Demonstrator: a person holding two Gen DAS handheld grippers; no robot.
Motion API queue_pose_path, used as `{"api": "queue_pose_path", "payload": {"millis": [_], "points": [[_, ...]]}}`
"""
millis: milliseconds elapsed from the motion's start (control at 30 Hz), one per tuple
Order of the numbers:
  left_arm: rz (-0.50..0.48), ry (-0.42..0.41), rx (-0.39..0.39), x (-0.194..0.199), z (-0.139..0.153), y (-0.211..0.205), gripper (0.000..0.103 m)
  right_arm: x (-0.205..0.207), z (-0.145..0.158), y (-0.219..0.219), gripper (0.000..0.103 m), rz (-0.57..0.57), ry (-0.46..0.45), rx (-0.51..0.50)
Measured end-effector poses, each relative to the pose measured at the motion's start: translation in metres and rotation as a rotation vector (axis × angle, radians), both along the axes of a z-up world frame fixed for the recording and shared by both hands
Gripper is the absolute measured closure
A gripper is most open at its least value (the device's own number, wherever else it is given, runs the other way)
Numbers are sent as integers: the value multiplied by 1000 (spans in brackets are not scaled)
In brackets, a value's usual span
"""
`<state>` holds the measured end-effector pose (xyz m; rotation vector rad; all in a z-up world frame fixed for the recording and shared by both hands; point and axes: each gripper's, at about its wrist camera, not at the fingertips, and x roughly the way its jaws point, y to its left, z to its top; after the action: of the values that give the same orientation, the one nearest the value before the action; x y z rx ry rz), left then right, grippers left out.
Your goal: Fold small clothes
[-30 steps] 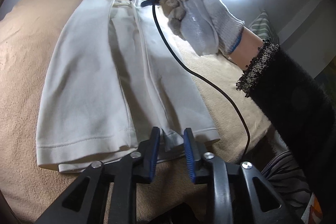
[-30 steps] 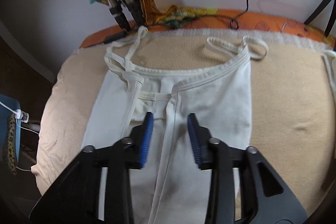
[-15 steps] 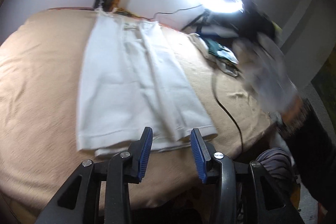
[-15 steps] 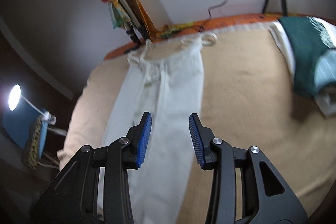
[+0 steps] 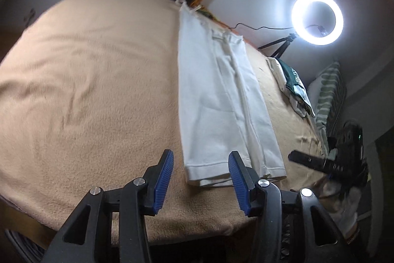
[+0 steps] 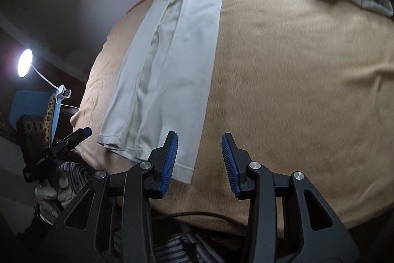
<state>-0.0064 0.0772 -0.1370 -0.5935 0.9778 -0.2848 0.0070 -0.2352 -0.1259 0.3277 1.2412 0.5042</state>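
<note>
My left gripper (image 5: 200, 179), jaws just widened and empty, and my equally empty, parted right gripper (image 6: 199, 160) hover off the hem of the white top (image 5: 219, 102), lengthwise-folded toward twelve o'clock on the beige blanket (image 5: 86, 90). Both have pulled back; a one-layer pinch could undo the fold.

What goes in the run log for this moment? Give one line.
left gripper: open, empty, jaws just opened | right gripper: open, empty | white garment: folded lengthwise, flat on tan blanket
</note>
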Motion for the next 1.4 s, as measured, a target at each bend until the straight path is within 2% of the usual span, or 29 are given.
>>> {"api": "queue_pose_path", "payload": {"millis": [133,300,467,533,567,600,633,667,767,933,1400], "points": [[1,66,-120,6,-16,7,58,-1,-14,-2,64,-26,56,78],[-50,125,-184,13,-31,-3,64,-7,-25,7,64,3,91,133],[-53,130,-203,19,-34,-4,78,-7,-28,6,64,7,105,170],[-70,129,-179,22,-34,-12,88,-7,-28,6,65,18,104,171],[-74,127,-171,22,-33,-14,90,-7,-28,7,68,22,103,170],[-74,128,-168,23,-34,-16,96,-7,-28,7,80,27,105,170],[-72,132,-171,24,-35,-16,100,-6,-29,7,87,35,115,174],[-65,135,-175,24,-36,-16,100,-6,-31,8,93,40,127,183],[-57,128,-178,22,-34,-14,100,-6,-34,2,96,23,137,218],[-59,100,-185,20,-20,-15,101,-9,-24,-12,97,-17,110,298],[-63,28,-183,48,11,-8,101,14,-2,-17,97,-54,37,348]]}}
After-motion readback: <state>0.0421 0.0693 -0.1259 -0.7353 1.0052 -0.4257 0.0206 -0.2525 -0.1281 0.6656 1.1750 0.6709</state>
